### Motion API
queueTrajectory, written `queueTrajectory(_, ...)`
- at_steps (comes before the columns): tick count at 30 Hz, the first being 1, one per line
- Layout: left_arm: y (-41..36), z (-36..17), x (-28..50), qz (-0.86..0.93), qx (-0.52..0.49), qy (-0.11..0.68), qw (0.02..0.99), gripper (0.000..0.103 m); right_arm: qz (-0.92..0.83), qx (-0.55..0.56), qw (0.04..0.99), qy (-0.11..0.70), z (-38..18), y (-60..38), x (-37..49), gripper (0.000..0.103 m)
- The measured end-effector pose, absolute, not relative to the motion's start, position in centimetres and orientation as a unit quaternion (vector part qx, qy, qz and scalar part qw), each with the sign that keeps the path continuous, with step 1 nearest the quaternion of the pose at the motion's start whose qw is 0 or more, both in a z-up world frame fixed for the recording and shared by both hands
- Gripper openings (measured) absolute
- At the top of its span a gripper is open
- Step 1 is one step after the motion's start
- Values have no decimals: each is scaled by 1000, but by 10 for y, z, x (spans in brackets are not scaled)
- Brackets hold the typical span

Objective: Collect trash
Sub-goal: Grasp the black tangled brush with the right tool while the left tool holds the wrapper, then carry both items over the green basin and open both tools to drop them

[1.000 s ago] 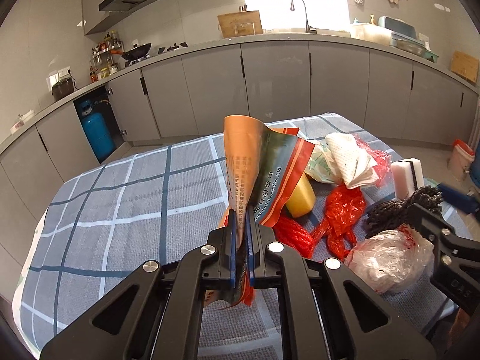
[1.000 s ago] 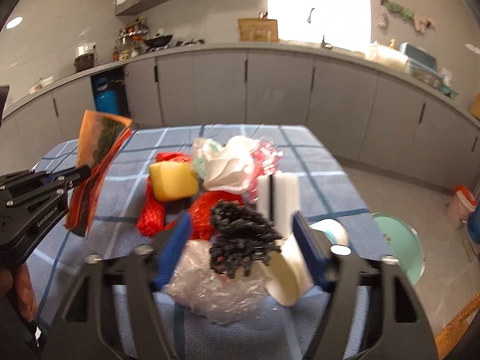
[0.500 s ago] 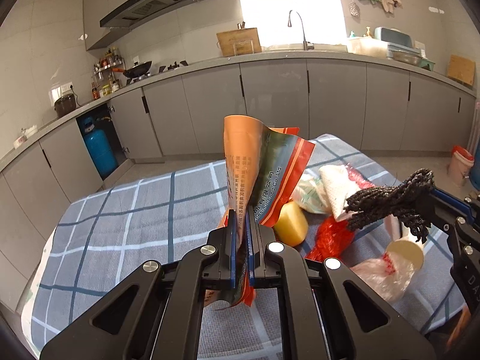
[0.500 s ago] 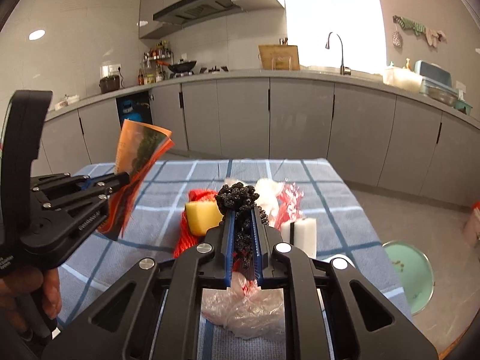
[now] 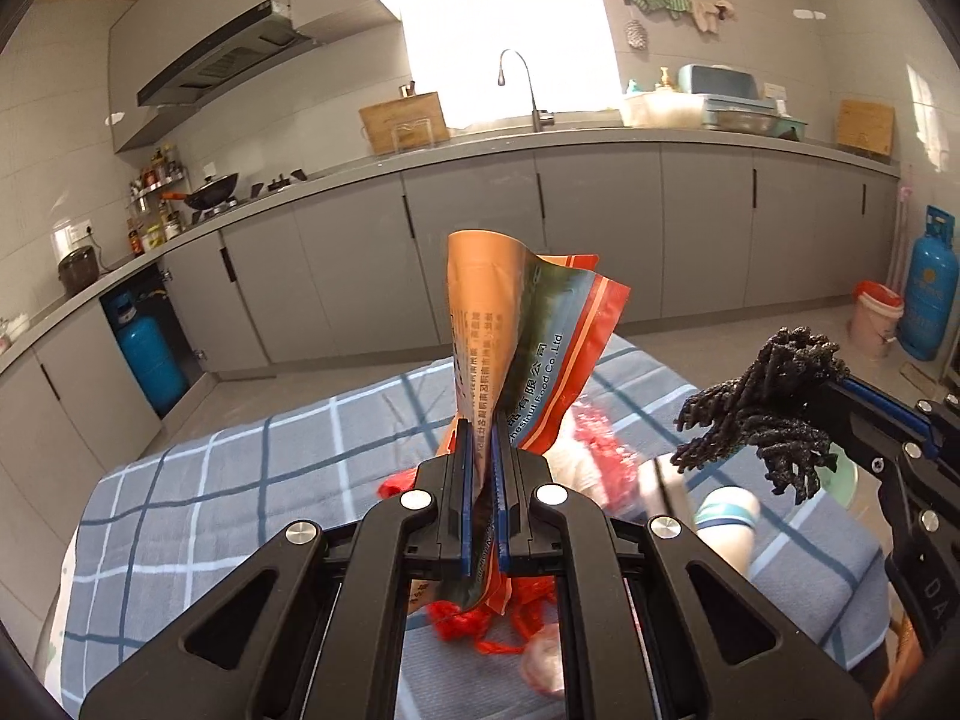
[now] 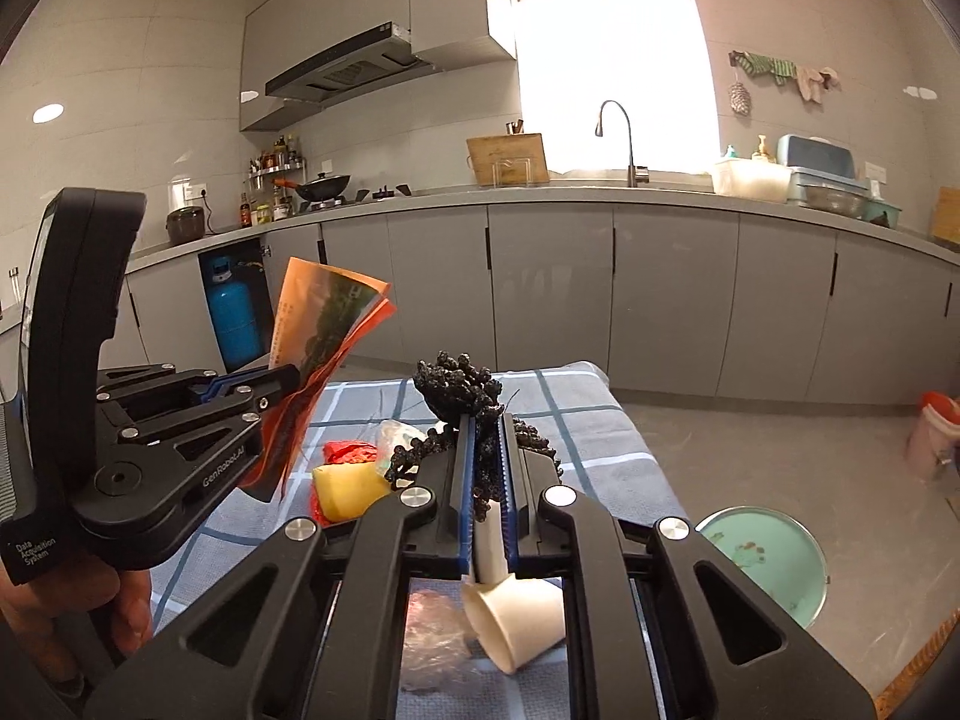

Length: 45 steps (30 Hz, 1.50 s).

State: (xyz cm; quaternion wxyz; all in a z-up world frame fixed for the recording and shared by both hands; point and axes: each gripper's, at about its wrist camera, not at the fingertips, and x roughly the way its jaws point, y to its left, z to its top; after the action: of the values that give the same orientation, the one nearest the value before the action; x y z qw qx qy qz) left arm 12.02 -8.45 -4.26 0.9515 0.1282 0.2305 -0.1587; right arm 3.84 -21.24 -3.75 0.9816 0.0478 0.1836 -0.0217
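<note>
The left gripper [image 5: 480,468] is clamped on a wrapper [image 5: 522,336], the right gripper [image 6: 485,468] on a black scourer [image 6: 459,387]. Both loads hang clear above the table [image 5: 240,480], probably bound for the bin [image 6: 762,558] at near right.

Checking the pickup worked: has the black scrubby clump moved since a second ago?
Yes. The black clump, then lying on the checked tablecloth, now rides above it, pinched in the right gripper, whose jaws have just closed.

An orange snack wrapper [image 5: 528,348] stands upright, creased, above the checked cloth; a black tangled mesh clump [image 6: 465,396] is lifted too; yellow sponge [image 6: 348,489], tipped white paper cup [image 6: 516,618] lie below
</note>
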Motion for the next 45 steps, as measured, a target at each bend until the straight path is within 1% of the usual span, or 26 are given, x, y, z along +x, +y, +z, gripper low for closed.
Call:
queueTrajectory(7,-121,-39,121,-183,143,221,947,7,-55,64,981,172,-36,-246,35,9)
queueTrajectory(16,-187,-45,118,-243,157,223,931,7,-122,86,973,174,-46,-306,25,9)
queueTrajectory(30,-278,-68,124,-305,168,249,904,7,-205,116,954,186,-79,-401,22,9)
queueTrajectory(45,-349,-90,145,-331,157,281,887,7,-227,149,941,204,-122,-467,49,9)
